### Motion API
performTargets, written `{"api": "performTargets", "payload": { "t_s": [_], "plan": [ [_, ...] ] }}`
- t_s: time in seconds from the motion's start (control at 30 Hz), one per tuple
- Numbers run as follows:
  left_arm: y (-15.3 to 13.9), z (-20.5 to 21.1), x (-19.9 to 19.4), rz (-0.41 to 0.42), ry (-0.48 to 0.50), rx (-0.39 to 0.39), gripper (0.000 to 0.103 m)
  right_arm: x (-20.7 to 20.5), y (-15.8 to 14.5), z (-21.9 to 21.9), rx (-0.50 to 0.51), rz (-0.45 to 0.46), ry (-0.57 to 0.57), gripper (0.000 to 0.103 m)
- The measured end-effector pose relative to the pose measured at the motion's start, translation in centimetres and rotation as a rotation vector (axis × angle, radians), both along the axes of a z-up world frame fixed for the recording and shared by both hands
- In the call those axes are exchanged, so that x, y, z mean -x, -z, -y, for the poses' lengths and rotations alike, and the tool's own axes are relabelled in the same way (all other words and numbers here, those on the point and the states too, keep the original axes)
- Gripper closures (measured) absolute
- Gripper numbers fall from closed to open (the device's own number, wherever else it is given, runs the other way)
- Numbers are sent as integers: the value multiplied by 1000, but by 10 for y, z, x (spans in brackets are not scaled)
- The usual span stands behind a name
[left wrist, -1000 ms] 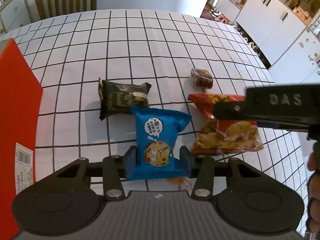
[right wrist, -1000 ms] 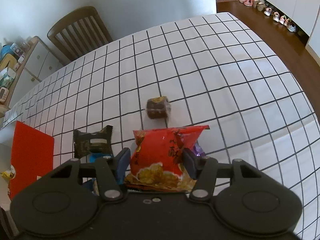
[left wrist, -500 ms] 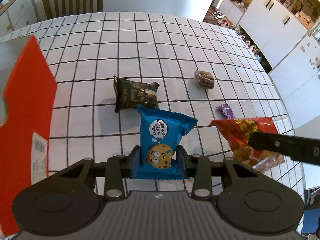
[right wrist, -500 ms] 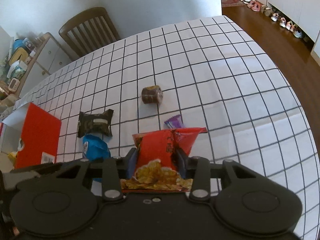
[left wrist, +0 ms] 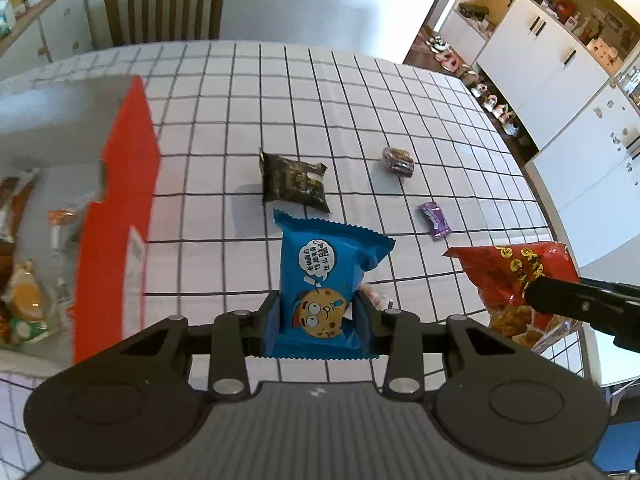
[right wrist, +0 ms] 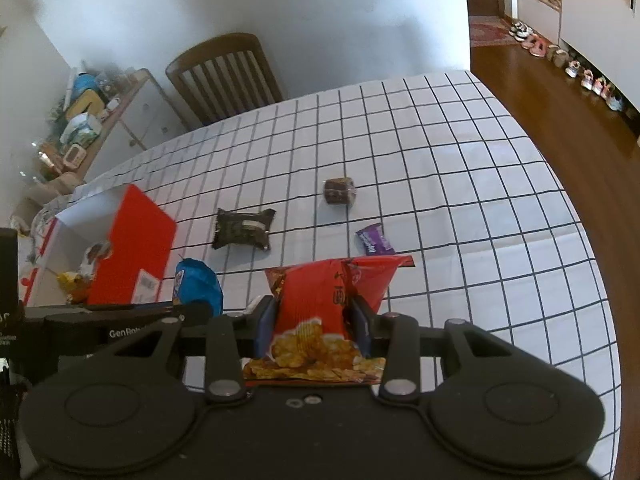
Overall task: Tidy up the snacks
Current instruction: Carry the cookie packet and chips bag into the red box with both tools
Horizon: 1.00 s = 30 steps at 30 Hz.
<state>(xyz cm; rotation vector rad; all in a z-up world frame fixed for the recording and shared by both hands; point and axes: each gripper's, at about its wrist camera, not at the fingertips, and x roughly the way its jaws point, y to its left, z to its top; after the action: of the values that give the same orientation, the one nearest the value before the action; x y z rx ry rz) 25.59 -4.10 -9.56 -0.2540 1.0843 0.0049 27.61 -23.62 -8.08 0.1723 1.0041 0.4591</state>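
From the left wrist camera, the left gripper (left wrist: 318, 322) has its two black fingers pressed onto the sides of a glossy blue cookie packet (left wrist: 324, 276), a flat pillow pack with crimped, saw-toothed ends and a cartoon cookie printed on it. Beyond the fingertips, on the white grid-checked tablecloth (left wrist: 224, 128), lie a crinkled black foil packet (left wrist: 292, 182), a small brown wrapped cake (left wrist: 397, 161) and, to their right, a shiny purple candy wrapper (left wrist: 435, 221). Left of the fingers stands an open red cardboard box (left wrist: 120, 216) with wrapped snacks inside.

From the right wrist camera, the right gripper (right wrist: 314, 322) is closed narrowly on a crumpled red chip bag (right wrist: 328, 304), its foil puckered between the pads. The purple wrapper lies just past the bag's top; the box stands far left of the fingers.
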Motion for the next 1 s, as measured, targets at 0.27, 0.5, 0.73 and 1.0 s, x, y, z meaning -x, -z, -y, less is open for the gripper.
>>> {"api": "performTargets", "payload": {
  "t_s": [0.27,0.5,0.73,1.0],
  "plan": [
    [-32,-9,24,40,8,18,66,22,-20,-8,-24,23,-21,64],
    [-56,-31,44,74,-18,34,66,38,-41,-29,-47,64,-54,64],
    [-73,-67,61,94,-54,40,66,52,-58,-59,-66,92,-87,64],
    [-86,-111,78,117,-89,25,66,64,-75,-105,-71,128,-134,64]
  ]
}}
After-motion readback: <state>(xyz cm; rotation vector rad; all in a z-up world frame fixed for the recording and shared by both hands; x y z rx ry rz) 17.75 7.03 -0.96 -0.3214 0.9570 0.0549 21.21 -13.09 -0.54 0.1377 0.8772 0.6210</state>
